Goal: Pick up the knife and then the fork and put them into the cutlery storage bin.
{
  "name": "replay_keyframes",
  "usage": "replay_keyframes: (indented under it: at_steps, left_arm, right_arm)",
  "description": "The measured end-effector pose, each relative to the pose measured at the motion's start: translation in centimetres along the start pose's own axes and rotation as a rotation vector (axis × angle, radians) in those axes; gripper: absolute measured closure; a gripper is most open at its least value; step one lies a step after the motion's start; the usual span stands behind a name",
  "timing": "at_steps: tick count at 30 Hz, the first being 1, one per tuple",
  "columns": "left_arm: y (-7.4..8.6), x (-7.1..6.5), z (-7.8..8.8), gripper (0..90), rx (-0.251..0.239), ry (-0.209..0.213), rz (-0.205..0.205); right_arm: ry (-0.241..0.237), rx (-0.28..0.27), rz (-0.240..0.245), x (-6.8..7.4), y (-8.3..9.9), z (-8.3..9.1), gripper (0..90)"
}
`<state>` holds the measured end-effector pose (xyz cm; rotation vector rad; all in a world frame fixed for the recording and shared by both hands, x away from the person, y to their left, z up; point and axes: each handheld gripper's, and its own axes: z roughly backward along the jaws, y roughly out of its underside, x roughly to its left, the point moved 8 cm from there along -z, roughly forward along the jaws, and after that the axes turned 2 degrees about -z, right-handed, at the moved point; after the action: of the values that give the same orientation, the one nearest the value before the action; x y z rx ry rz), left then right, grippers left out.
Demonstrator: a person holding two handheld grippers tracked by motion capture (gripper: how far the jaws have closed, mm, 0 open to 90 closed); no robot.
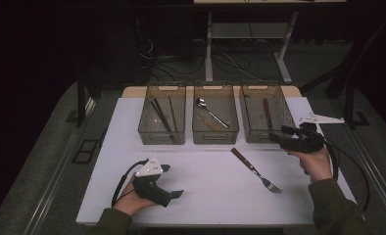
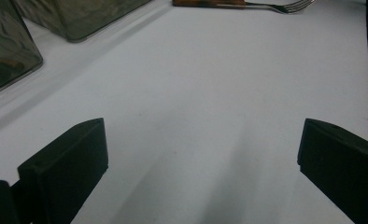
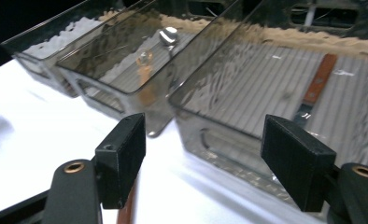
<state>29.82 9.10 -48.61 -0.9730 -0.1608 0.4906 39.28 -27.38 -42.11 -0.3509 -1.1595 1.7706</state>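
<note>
Right hand-held gripper (image 1: pixel 285 132) released, blocky black jaws apart before ribbed smoky-plastic bin (image 1: pixel 266 113); left hand-held gripper (image 2: pixel 201 154) released over matte white worktop (image 1: pixel 205 191); wooden-handled fork (image 1: pixel 256 170) flat.

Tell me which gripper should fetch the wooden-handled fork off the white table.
Probably the right gripper: its open jaws sit at the right-hand bin's front, nearer the wooden-handled metal fork. The left gripper, also open, rests farther off.

Right gripper (image 3: pixel 203 156) open, nothing between jaws, facing near wall of right-hand bin (image 3: pixel 229 140). Brown-handled utensil (image 3: pixel 318 84) on bin floor. Spoon (image 3: pixel 167 35) in neighbouring bin (image 3: pixel 107 100).
</note>
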Motion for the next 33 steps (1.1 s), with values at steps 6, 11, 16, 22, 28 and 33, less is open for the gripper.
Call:
replay_keyframes:
  at_steps: [6, 11, 16, 22, 28, 33]
  left_arm:
    - [0.0, 0.0, 0.1, 0.6, 0.000, -0.003, -0.004]
    - [0.0, 0.1, 0.1, 0.5, -0.002, -0.004, -0.004]
    - [0.0, 0.0, 0.1, 0.5, -0.005, -0.005, -0.003]
    - [0.0, 0.0, 0.1, 0.5, -0.007, -0.006, -0.003]
    - [0.0, -0.1, 0.1, 0.5, -0.007, -0.008, 0.002]
    - [0.0, -0.1, 0.0, 0.6, -0.007, -0.007, 0.005]
  right_arm:
    - [-0.029, 0.036, 0.023, 1.4, 1.4, 0.2, 26.5]
    - [-0.037, 0.070, 0.072, 2.4, 2.6, 0.3, 26.3]
    - [-0.055, 0.100, 0.088, 3.2, 3.7, 0.4, 26.3]
    - [-0.067, 0.142, 0.099, 3.9, 4.7, -0.3, 26.4]
    - [-0.065, 0.180, 0.139, 4.7, 5.3, -1.1, 27.1]
    - [-0.079, 0.214, 0.148, 5.2, 5.9, -2.0, 36.5]
